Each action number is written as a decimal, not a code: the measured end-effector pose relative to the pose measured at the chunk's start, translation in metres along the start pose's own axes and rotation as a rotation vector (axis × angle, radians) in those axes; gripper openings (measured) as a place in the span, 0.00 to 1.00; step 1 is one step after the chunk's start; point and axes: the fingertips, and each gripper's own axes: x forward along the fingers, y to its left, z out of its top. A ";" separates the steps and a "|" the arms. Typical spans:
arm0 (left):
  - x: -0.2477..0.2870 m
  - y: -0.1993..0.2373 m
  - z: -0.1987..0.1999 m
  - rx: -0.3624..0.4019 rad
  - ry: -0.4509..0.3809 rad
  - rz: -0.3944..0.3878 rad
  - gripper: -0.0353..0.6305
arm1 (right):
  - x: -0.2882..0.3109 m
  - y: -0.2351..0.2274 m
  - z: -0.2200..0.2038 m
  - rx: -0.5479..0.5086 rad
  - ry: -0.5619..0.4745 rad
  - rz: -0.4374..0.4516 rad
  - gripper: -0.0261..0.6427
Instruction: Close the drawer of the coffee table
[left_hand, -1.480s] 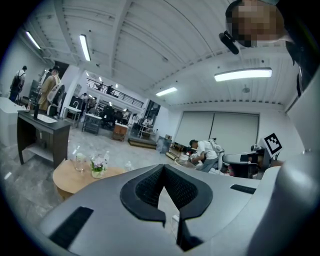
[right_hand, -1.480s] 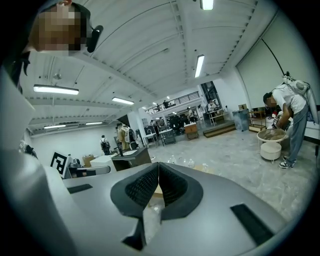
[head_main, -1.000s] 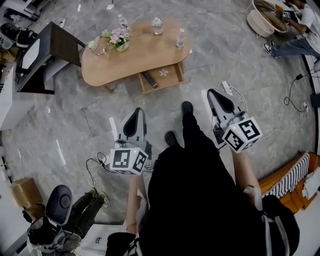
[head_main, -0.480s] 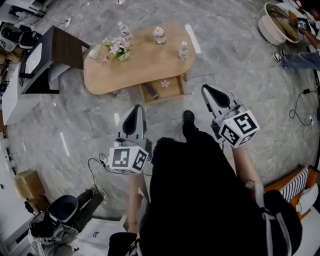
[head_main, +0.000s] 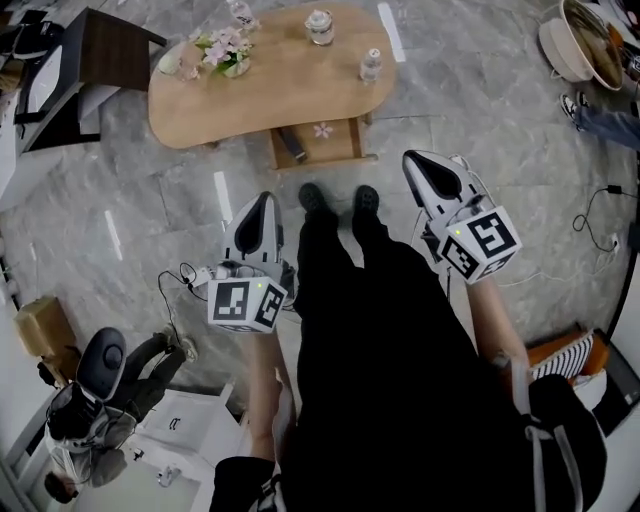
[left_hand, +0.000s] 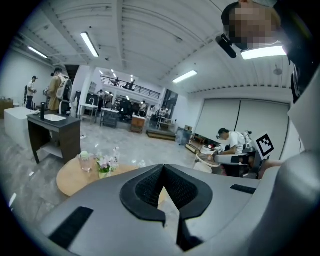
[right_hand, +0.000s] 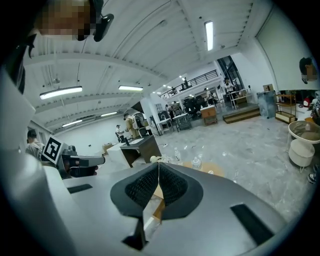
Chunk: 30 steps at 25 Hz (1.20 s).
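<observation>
Left gripper (head_main: 264, 199): jaws together, empty.
Right gripper (head_main: 414, 160): jaws together, empty.
Drawer (head_main: 338, 150): open, ahead between both grippers, well apart.
Risk: a hard one-sided shove may skew it and topple the bottle (head_main: 371, 66).

In the head view, a bottle (head_main: 240, 12) at the far side of the coffee table (head_main: 270, 95) was cut off by the top edge. The tabletop hid the back of the drawer (head_main: 328, 140), and the dark thing (head_main: 291, 145) inside was too small to tell. In the gripper views, the left gripper (left_hand: 162, 167) hid the table's near side, and the right gripper (right_hand: 158, 165) hid most of the table.
</observation>
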 end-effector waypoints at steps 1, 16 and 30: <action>0.001 0.001 -0.005 -0.001 0.017 0.001 0.07 | 0.003 0.000 -0.002 -0.007 0.004 0.004 0.06; 0.069 0.104 -0.108 0.013 0.164 0.011 0.07 | 0.096 -0.010 -0.090 -0.177 0.138 -0.034 0.06; 0.157 0.202 -0.289 0.095 0.358 -0.066 0.08 | 0.194 -0.075 -0.286 -0.203 0.400 -0.128 0.06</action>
